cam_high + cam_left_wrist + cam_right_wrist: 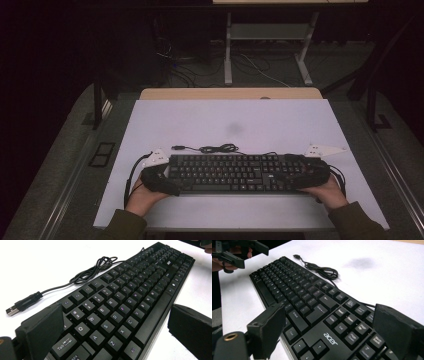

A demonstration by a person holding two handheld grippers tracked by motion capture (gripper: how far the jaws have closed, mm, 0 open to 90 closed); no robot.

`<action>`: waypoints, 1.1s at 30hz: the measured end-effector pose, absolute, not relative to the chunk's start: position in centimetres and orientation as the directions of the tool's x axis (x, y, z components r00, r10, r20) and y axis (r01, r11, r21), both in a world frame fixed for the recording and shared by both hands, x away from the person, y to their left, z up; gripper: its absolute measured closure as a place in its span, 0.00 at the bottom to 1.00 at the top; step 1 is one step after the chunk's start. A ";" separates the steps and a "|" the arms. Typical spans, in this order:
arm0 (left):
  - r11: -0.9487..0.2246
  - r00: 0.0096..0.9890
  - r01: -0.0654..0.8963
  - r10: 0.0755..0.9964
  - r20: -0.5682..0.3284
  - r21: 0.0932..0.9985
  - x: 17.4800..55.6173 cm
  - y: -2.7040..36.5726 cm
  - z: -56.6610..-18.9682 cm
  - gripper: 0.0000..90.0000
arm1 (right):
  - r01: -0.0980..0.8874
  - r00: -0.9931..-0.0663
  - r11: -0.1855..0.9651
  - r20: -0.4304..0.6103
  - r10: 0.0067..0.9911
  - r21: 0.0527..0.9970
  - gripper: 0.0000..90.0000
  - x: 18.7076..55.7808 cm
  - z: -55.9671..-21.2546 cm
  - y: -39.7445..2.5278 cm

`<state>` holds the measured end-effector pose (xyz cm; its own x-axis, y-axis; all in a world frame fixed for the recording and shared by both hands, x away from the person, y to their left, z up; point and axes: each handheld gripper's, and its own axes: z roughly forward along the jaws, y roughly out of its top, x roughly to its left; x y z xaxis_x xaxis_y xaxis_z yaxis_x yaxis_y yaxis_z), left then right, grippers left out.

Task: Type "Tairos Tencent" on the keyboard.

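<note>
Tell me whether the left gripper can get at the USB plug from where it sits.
Probably yes. The left gripper straddles the keyboard end with jaws open, and the USB plug lies loose on the bare white table just beyond that end, with nothing between them.

A white-topped bench (pixel 280 120) carries a black keyboard (pixel 235 173), which lies flat near the bench's front edge with its long side running along that edge. Behind the keyboard, toward the far edge, its black cable (pixel 216 148) rests on the white top in a loose tangle, ending in a USB plug (pixel 177 147) to the left of the tangle. Farther behind the keyboard, near the middle of the top, sits a faint grey smudge (pixel 234 129).
</note>
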<state>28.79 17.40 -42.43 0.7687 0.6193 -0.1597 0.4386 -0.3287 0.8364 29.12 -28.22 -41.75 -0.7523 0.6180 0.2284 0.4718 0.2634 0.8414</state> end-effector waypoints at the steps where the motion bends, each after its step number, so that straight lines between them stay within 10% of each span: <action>1: -0.328 0.768 0.439 0.620 -0.160 0.836 28.8 17.4 -42.4 0.00 | 0.472 -0.755 0.266 0.230 0.615 0.840 0.13 29.2 -41.7 -28.1; 13: -0.331 0.770 0.436 0.618 -0.157 0.836 28.8 17.3 -42.4 0.00 | 0.476 -0.770 0.279 0.242 0.591 0.834 0.13 29.5 -41.8 -26.8; 33: -0.327 0.769 0.435 0.619 -0.159 0.839 28.8 17.3 -42.4 0.00 | 0.458 -0.814 0.318 0.249 0.525 0.830 0.45 30.2 -42.0 -25.0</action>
<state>28.76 17.32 -42.39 0.7694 0.6187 -0.1586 0.4355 -0.3265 0.8389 30.15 -24.97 -41.99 -0.8140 0.5249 0.2488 0.4585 0.3176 0.8300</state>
